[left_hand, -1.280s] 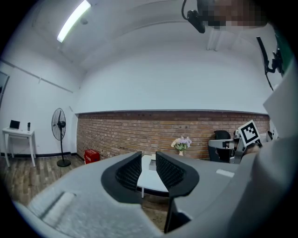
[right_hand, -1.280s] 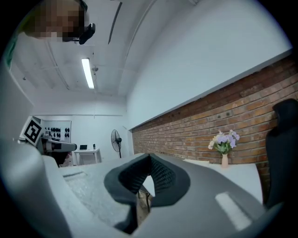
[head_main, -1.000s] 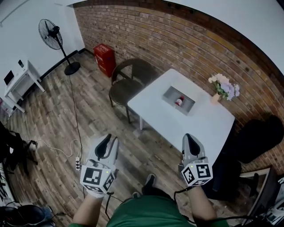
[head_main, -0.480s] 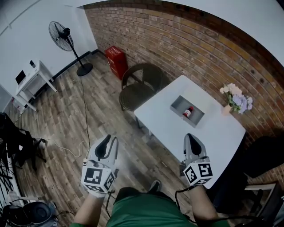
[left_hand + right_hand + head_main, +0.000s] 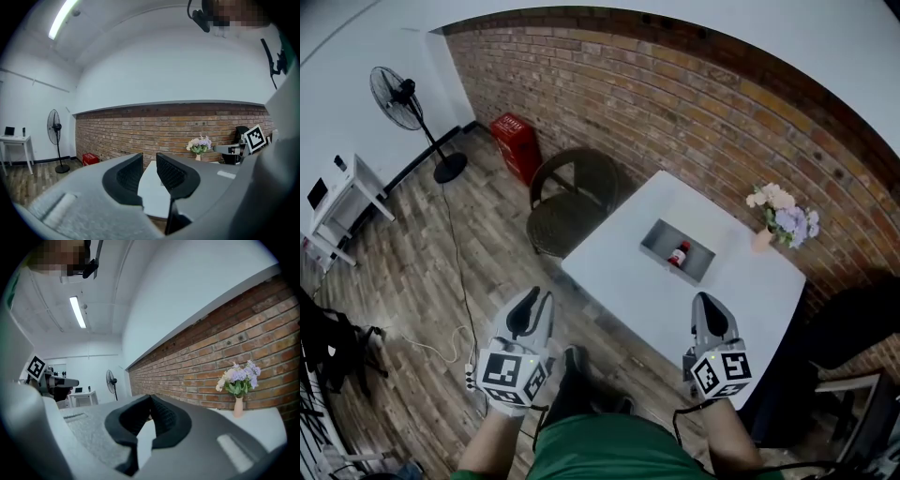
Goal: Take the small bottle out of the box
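Left gripper point(image 5: 534, 298): jaws drawn in to a thin slit with nothing in it; only white table top shows through the slit in its own view.
Right gripper point(image 5: 710, 302): jaw tips meet, and it holds nothing.
Small bottle point(image 5: 680, 253): red with a pale cap, inside the box point(image 5: 660, 236), ahead of both grippers and well apart from them, closer to the right gripper's line. Whether it stands or lies is too small to tell.
Head view only: the box's inside and the bottle.
Gripper views only: they look level across the table point(image 5: 619, 277) to the brick wall and the flowers point(image 5: 236, 380). Each also catches the other gripper's marker cube at its edge.
Edges: the table's near corner lies ahead, between the two grippers. The right gripper is at the near edge, and the left one is over wood floor.
Open room: bare floor left of the left gripper, crossed by a cable point(image 5: 455, 253). A chair point(image 5: 567, 202) stands ahead of the left gripper, against the table's side.
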A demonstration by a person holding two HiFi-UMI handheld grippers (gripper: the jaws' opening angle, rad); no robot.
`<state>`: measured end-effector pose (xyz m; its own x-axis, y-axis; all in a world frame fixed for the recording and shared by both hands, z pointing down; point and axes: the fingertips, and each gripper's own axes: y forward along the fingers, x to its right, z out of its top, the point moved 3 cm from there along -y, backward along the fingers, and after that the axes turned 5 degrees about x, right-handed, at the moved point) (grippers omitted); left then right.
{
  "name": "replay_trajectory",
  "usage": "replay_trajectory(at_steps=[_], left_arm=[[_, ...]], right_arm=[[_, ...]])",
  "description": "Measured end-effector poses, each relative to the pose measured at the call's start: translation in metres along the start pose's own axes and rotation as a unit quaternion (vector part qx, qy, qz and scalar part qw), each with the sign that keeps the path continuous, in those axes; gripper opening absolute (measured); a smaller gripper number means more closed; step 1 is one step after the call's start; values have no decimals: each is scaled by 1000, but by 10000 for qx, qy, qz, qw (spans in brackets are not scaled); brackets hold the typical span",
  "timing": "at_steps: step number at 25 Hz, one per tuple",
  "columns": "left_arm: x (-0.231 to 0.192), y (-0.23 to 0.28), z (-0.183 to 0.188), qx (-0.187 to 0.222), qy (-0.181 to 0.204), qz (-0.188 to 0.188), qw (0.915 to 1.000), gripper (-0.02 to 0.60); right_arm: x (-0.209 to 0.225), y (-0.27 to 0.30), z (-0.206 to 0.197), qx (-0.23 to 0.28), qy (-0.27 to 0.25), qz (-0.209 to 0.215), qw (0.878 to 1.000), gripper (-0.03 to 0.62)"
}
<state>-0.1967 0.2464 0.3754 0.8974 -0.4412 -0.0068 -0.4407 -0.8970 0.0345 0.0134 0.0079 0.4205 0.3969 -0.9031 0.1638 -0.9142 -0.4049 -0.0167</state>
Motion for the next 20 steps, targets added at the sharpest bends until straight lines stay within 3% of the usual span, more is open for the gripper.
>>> replay_trajectory(at_steps=[9, 20], left_arm=[[-36, 131, -8, -15, -349, -1289, 9910, 94], [-38, 239, -51, -540, -563, -2896, 9540, 94]], right_arm=[[22, 40, 9, 37, -71, -1286, 9917, -2], [16, 47, -4, -267, -83, -2891, 9569, -1]])
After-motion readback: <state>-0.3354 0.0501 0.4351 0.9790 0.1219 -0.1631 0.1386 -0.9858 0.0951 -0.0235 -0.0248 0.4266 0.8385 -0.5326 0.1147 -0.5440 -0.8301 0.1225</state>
